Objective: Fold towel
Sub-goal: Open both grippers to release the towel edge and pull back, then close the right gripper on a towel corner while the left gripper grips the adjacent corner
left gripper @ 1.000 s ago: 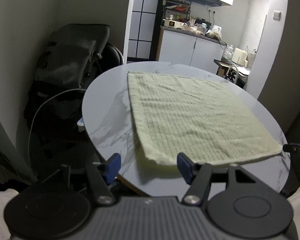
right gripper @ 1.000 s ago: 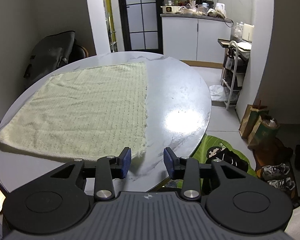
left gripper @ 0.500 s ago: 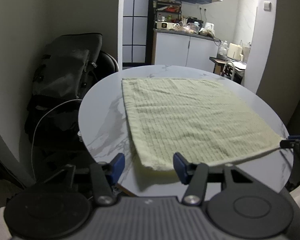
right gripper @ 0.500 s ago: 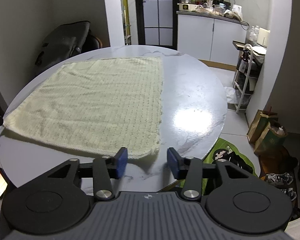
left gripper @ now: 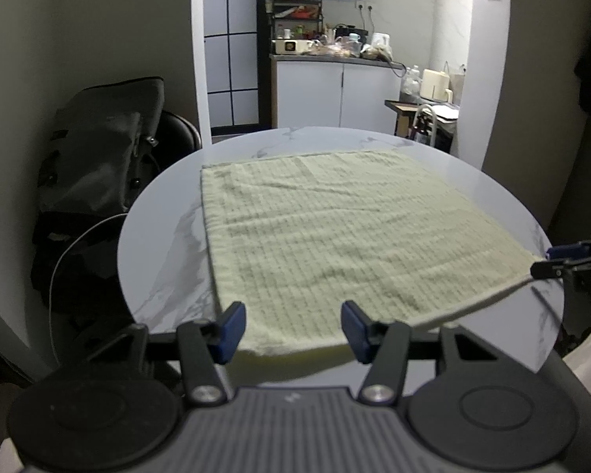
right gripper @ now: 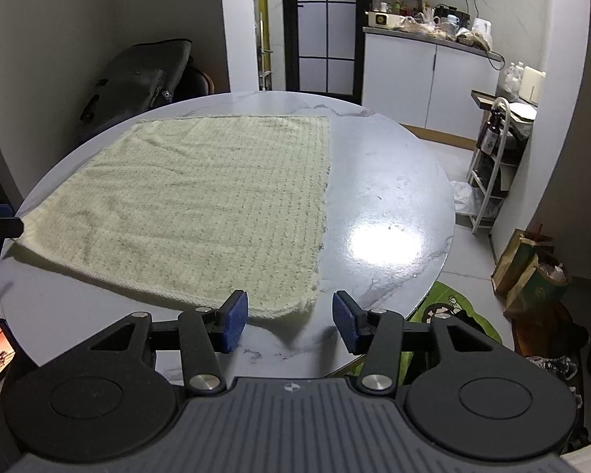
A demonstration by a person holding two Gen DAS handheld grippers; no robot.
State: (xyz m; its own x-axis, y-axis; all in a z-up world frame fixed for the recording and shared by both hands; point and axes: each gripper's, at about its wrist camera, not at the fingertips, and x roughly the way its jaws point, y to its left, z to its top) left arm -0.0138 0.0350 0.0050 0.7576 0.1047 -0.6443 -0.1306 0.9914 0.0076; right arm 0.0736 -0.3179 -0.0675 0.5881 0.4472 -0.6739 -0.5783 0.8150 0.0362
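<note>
While your left gripper (left gripper: 291, 325) and right gripper (right gripper: 289, 321) both stand wide, the towel's (left gripper: 327, 232) near corners lie just ahead between each one's fingers on the desk (right gripper: 386, 197).

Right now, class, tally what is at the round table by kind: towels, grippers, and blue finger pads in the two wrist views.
Towel: 1
Grippers, left gripper and right gripper: 2
Blue finger pads: 4, two on each gripper
Total: 7
</note>
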